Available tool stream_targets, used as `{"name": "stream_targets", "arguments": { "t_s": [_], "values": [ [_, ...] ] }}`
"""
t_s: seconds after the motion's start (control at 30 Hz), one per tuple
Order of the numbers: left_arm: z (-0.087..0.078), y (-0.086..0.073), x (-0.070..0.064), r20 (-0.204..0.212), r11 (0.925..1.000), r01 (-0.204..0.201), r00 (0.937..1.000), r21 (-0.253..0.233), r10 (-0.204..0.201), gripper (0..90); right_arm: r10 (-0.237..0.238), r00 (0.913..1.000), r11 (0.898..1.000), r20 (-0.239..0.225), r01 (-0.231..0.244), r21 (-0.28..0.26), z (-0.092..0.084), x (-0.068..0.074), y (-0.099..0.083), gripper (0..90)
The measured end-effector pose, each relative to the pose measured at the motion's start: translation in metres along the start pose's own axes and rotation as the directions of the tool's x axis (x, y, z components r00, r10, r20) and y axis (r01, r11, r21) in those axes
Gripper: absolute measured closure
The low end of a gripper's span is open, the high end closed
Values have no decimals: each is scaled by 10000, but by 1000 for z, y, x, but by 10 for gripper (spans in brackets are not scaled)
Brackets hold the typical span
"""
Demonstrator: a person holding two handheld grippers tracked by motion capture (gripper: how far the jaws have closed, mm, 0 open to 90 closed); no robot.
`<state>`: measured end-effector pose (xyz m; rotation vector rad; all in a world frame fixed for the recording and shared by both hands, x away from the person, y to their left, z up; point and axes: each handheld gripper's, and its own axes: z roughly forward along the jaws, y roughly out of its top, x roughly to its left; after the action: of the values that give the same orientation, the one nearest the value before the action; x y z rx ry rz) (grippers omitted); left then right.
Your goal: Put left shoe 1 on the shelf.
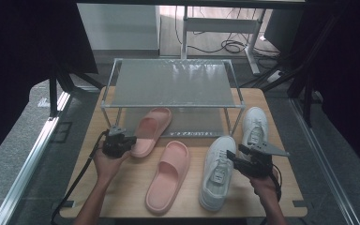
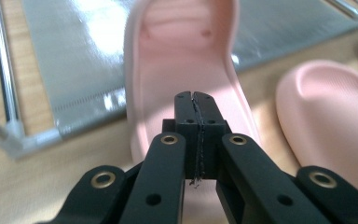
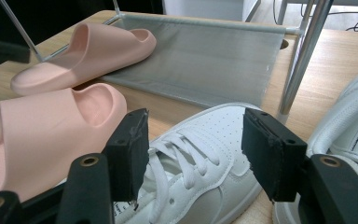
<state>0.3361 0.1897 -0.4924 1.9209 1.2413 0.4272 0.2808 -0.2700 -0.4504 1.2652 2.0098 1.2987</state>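
Observation:
A pink slipper (image 1: 152, 127) lies with its toe on the lower shelf (image 1: 201, 124) of a metal shoe rack and its heel on the table. My left gripper (image 1: 130, 140) is at that heel. In the left gripper view the jaws of this gripper (image 2: 196, 100) are pressed together with nothing between them, over the slipper's footbed (image 2: 186, 56). The second pink slipper (image 1: 168, 176) lies on the table beside a white sneaker (image 1: 218, 171). My right gripper (image 1: 232, 158) is at that sneaker's right side. This gripper (image 3: 196, 135) is open, one jaw on each side above the sneaker's laces (image 3: 182, 154), not touching.
A second white sneaker (image 1: 254, 125) lies by the rack's right legs (image 3: 303, 56). The rack's top shelf (image 1: 173, 83) is bare. The wooden table (image 1: 122, 187) ends close behind both hands. Cables trail from both grippers.

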Motion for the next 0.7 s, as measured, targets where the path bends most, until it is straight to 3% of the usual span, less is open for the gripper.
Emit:
{"name": "stream_targets", "arguments": {
  "t_s": [0.33,0.53,0.7],
  "values": [
    [-29,-29,-5,436,9991,-369,9984,193,360,900,20,10000,10000,30,-20,0,0,0,0,418],
    [-28,-39,-7,490,9963,-595,9972,626,565,900,5,10000,10000,21,-5,18,0,1,0,418],
    [-21,-39,-8,544,9958,-607,9969,693,570,898,-4,10000,10000,23,4,35,1,1,0,418]
  ]
}}
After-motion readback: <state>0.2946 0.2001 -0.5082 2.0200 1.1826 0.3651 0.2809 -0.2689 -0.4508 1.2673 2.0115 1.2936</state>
